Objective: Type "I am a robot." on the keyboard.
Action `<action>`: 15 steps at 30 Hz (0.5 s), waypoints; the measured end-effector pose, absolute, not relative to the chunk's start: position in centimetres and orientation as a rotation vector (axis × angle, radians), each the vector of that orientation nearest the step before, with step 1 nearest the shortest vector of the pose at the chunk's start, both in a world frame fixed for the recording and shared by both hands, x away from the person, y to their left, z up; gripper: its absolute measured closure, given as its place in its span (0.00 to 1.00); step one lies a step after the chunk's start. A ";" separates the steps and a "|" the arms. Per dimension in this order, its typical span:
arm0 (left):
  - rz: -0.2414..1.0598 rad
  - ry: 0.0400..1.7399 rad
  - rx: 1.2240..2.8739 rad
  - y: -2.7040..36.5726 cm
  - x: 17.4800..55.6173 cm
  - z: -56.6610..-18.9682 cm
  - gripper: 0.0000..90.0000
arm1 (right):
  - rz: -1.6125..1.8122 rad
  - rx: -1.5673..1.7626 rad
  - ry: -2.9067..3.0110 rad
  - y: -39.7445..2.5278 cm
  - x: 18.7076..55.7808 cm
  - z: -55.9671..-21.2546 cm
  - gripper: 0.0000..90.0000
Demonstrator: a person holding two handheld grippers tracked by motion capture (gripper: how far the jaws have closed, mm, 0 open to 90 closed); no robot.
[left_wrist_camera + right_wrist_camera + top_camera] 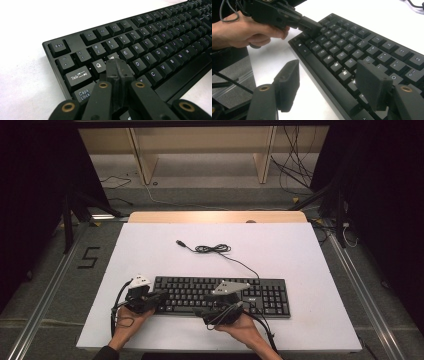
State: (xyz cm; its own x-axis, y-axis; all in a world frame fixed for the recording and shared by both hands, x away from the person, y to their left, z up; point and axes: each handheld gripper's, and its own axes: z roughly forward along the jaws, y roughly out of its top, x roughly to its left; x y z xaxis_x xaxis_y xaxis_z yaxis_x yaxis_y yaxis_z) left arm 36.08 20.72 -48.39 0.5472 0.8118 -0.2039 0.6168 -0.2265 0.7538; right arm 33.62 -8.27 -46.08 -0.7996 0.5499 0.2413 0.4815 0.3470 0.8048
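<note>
Left fingers: pressed together into one blunt tip on the left gripper point(117, 65), nothing pinched; the tip sits over the W key point(113, 56) of the keyboard point(140, 50), between Q and E. Whether it touches the keycap or hangs just above it I cannot tell.
Right fingers: spread wide on the right gripper point(329, 85), holding nothing, over the keyboard's near edge around the bottom letter row and space bar.
Keyboard: black, lying flat on the white counter point(280, 247), near its front edge and a little right of centre; its cable point(215, 249) runs off the far side of the keyboard and lies loose with the plug free.
Hands: left hand point(127, 325) at the keyboard's left end, right hand point(245, 327) just in front of its middle.
Step in hand, as I judge it: pressing a single key with the closed left tip.
Doing it well: keep the fingers closed so the tip stays narrow, come straight down on the middle of the one cap, and press lightly; a slanted push could catch Q or E or slide the keyboard.
Right gripper's use: it could steady the keyboard's near edge if the board creeps.
</note>
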 end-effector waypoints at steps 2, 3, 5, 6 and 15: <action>0.286 1.164 1.953 20.7 36.1 -48.5 0.99 | 1.466 0.964 2.517 -8.3 33.6 -46.1 0.41; 0.280 1.167 1.947 20.7 36.1 -48.6 0.99 | 1.466 0.964 2.517 -8.3 33.6 -46.0 0.41; 0.279 1.166 1.951 20.7 36.2 -48.6 0.99 | 1.467 0.965 2.516 -8.2 33.6 -46.0 0.41; 0.277 1.170 1.949 20.7 36.2 -48.6 0.99 | 1.468 0.965 2.516 -8.2 33.6 -46.0 0.41; 0.277 1.165 1.941 20.6 36.0 -48.5 0.96 | 1.468 0.965 2.512 -8.2 33.6 -45.9 0.41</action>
